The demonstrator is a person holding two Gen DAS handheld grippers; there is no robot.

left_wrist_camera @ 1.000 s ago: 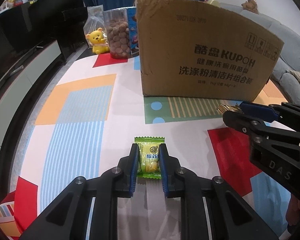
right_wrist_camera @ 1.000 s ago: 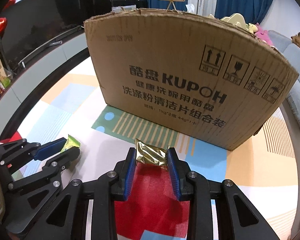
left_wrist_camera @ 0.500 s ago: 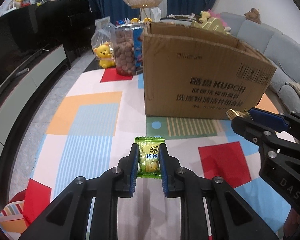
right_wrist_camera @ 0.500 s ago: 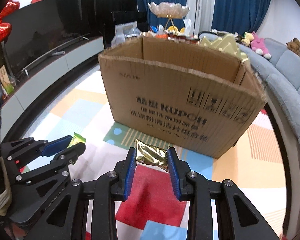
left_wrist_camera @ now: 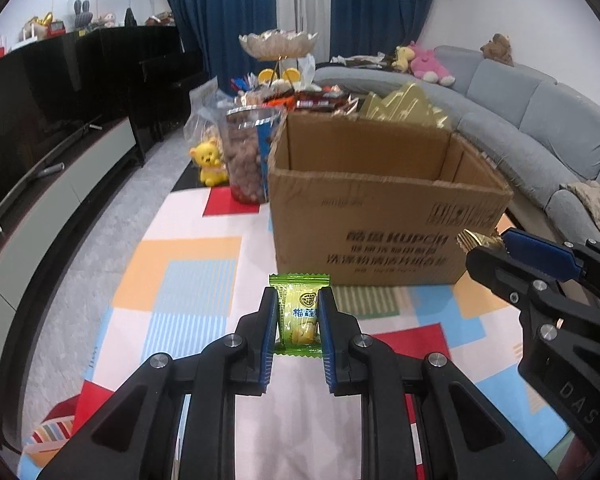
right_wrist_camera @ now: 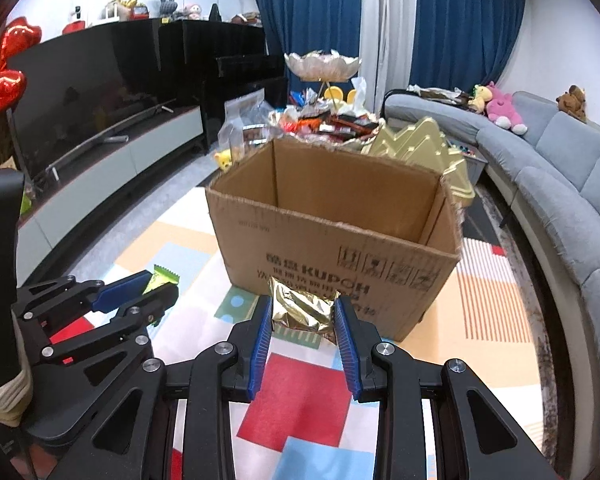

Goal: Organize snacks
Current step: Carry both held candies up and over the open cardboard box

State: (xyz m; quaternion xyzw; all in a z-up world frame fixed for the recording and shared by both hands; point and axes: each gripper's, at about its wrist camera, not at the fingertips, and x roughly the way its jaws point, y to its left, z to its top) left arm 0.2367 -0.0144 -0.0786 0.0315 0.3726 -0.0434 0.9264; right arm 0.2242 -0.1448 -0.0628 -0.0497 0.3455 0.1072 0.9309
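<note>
The left gripper point(left_wrist_camera: 298, 314) pinches a green-wrapped candy packet point(left_wrist_camera: 299, 320) between its blue pads, held in the air above the colourful patchwork play mat point(left_wrist_camera: 188, 280). The right gripper point(right_wrist_camera: 303, 316) pinches a crumpled gold foil snack packet point(right_wrist_camera: 302, 312) in the same way, just short of the box. Beyond both stands a brown cardboard box point(left_wrist_camera: 380, 240) with printed black lettering, its top open; its floor is hidden by the near wall. Behind the box, touching its left rear corner, stands a clear tub of brown round snacks point(left_wrist_camera: 246, 160), with a small yellow bear toy point(left_wrist_camera: 210, 162) beside it. Further back lie heaped snack packets point(right_wrist_camera: 328, 120) and a gold plastic tray point(right_wrist_camera: 420, 148).
</note>
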